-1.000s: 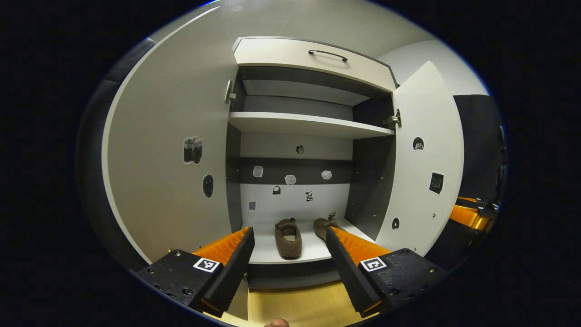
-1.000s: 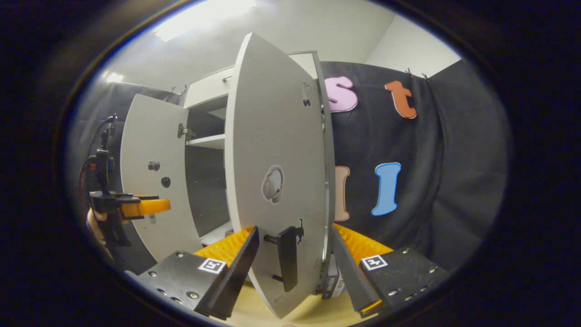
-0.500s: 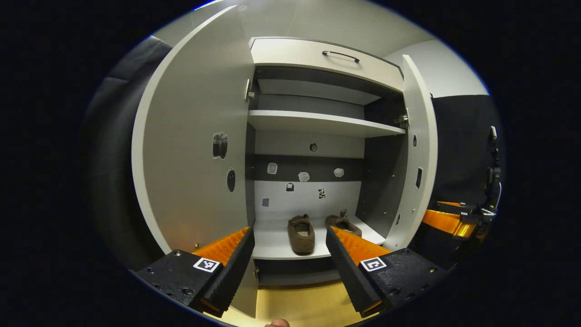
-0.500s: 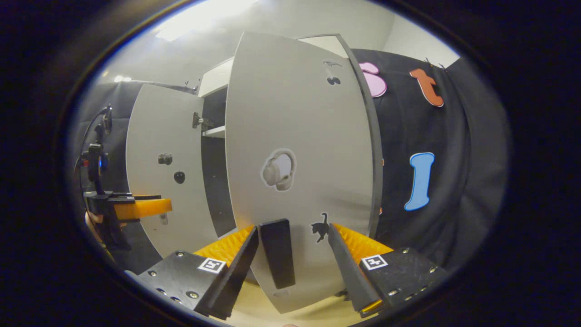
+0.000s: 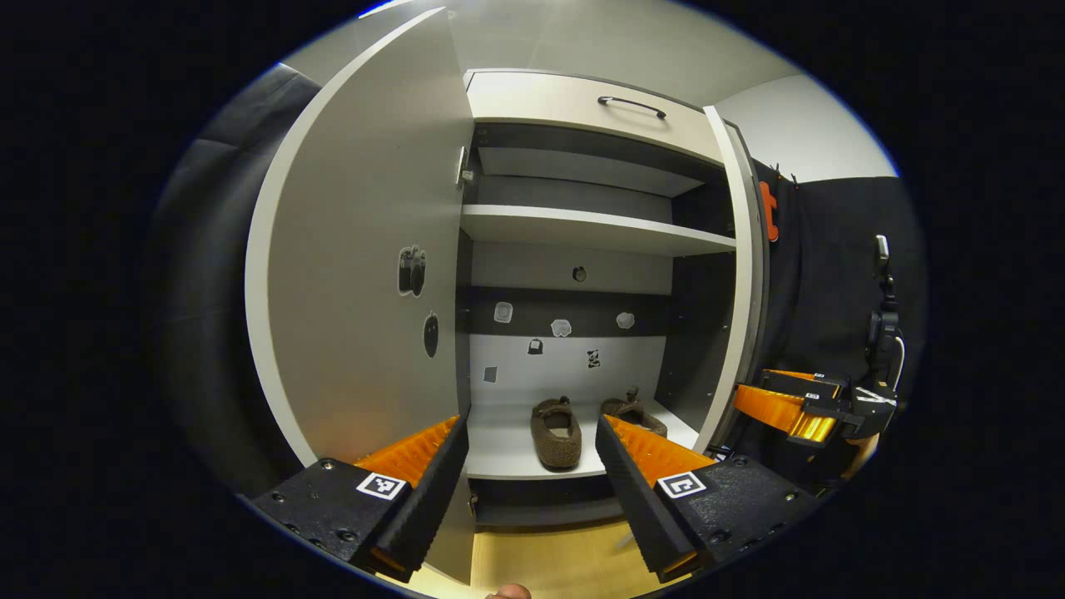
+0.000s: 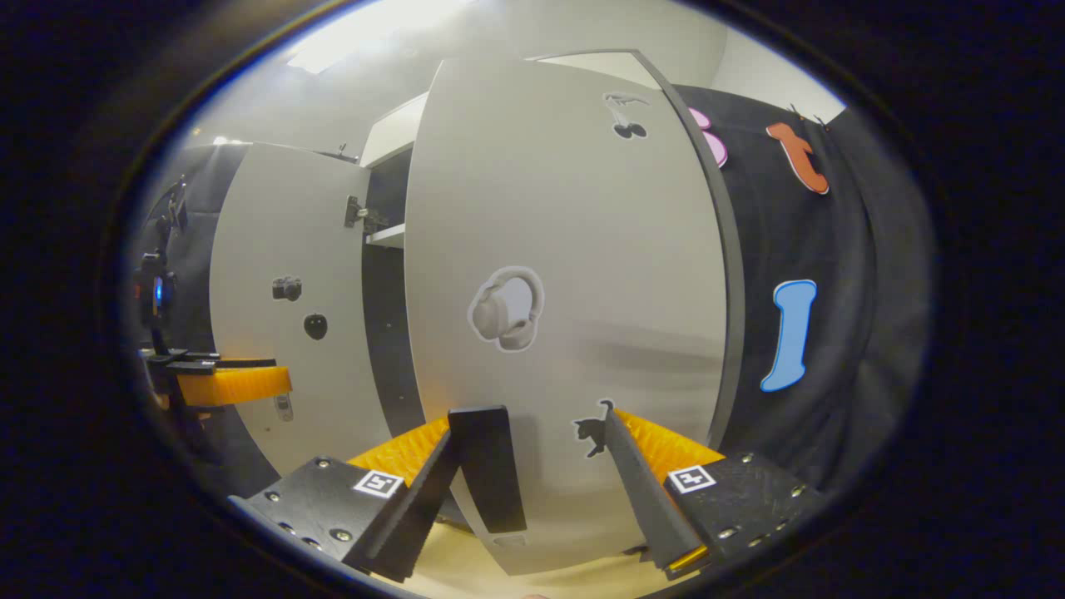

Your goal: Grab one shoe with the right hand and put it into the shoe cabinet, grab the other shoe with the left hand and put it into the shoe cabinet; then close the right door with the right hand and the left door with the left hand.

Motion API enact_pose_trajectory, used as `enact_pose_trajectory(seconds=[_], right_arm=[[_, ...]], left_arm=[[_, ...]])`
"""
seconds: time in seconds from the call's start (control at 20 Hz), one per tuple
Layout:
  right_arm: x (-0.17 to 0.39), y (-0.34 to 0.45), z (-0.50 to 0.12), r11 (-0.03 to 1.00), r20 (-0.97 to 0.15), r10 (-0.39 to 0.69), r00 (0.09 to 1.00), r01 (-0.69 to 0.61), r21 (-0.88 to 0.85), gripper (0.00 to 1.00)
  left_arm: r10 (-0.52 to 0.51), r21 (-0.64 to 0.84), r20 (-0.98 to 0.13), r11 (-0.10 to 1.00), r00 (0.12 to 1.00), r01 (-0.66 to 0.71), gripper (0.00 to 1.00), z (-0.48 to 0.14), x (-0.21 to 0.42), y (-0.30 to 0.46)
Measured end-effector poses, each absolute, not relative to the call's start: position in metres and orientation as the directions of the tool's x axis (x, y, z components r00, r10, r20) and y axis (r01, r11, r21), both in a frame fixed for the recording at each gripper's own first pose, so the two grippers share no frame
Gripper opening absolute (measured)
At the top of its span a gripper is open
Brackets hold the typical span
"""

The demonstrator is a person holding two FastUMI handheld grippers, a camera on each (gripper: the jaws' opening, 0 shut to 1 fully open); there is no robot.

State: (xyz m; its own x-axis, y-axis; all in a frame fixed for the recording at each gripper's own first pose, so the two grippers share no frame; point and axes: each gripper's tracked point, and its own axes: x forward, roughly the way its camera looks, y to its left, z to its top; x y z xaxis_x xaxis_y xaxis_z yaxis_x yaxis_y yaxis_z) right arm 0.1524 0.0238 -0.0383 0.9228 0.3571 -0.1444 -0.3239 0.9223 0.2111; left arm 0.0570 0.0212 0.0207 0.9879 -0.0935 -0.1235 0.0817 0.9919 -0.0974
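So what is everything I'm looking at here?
shoe cabinet: one, pale grey outside, dark inside, straight ahead.
shoes: two, brown, side by side on the bottom shelf.
left door: one, grey, wide open.
right door: one, grey, partly swung shut.
door handle: one, black, low on the right door.
stickers: several, small, on back panel and doors.
floor: pale wood.
left gripper: open, facing the shelf.
right gripper: open, its fingers either side of the handle.
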Motion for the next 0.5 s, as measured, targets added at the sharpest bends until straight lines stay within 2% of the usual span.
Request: enact_pose_trajectory(seconds=[0.15,0.25,0.3,0.35,0.5], right_arm=[[0.162,0.031,-0.04,0.922,-0.144,0.357,0.923,-0.324,0.211,1.0],[0.166,0.035,-0.041,0.924,-0.144,0.353,0.924,-0.32,0.21,0.97],[0.168,0.037,-0.042,0.923,-0.147,0.354,0.924,-0.32,0.213,1.0],[0.172,0.039,-0.043,0.922,-0.146,0.354,0.924,-0.319,0.219,1.0],[0.179,0.044,-0.044,0.918,-0.146,0.358,0.922,-0.319,0.237,0.97]], left_arm=[[-0.094,-0.099,-0.12,0.992,0.988,0.083,0.93,0.022,0.056,0.021],[-0.094,-0.099,-0.115,0.992,0.989,0.082,0.95,0.024,0.058,0.021],[-0.094,-0.098,-0.111,0.992,0.989,0.083,0.96,0.025,0.058,0.02],[-0.094,-0.096,-0.109,0.992,0.99,0.083,0.93,0.027,0.057,0.02],[-0.103,-0.098,-0.096,0.991,0.99,0.093,0.93,0.032,0.054,0.015]])
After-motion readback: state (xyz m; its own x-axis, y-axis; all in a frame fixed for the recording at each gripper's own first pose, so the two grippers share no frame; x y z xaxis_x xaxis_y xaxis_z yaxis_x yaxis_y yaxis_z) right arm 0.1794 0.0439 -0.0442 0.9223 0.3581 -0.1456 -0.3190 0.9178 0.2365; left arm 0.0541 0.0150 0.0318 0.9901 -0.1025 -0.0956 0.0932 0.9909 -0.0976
